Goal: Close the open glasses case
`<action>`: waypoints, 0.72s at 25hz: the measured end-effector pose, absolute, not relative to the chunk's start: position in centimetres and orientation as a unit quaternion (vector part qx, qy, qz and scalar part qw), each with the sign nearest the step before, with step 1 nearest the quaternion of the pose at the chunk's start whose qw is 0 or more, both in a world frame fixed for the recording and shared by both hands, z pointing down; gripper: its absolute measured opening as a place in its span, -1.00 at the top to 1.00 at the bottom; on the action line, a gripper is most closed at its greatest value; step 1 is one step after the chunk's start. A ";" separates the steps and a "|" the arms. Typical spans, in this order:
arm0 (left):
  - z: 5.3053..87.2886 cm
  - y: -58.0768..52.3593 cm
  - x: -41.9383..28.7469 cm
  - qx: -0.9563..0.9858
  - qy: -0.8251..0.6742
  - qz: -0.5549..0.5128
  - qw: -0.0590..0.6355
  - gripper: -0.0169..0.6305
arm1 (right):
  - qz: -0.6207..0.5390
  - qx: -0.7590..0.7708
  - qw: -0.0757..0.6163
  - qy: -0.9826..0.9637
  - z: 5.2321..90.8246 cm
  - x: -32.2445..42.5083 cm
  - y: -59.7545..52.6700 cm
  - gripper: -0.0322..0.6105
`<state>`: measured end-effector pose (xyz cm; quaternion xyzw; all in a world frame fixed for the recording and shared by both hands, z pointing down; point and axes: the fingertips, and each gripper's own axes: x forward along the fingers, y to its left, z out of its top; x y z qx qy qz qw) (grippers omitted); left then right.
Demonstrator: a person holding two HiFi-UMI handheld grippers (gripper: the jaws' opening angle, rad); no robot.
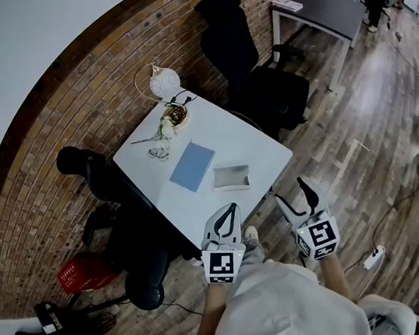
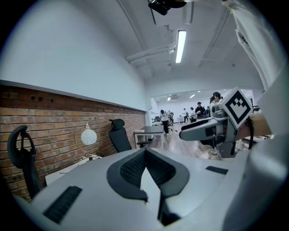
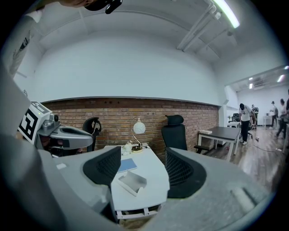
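Your left gripper hovers in front of the near edge of the white table, and its own view shows the two jaws of that left gripper closed tip to tip with nothing between them. Your right gripper hangs off the table's near corner, over the wooden floor; its jaws stand wide apart and empty. The open glasses case lies on the table close to the near edge, its pale inside facing up, apart from both grippers. In the right gripper view the case shows in the gap between the jaws of the right gripper, but farther off, on the tabletop and untouched. A blue notebook lies just beside the case on its left. At the far corner by the brick wall stands a globe lamp. A black office chair sits at the right of the table.
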<state>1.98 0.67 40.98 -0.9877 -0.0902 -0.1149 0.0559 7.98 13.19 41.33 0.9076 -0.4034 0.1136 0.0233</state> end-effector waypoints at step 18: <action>42.3 -3.6 10.4 -0.986 -0.108 -0.125 0.039 0.93 | 0.138 0.914 0.034 -0.379 42.7 16.0 9.3 -0.05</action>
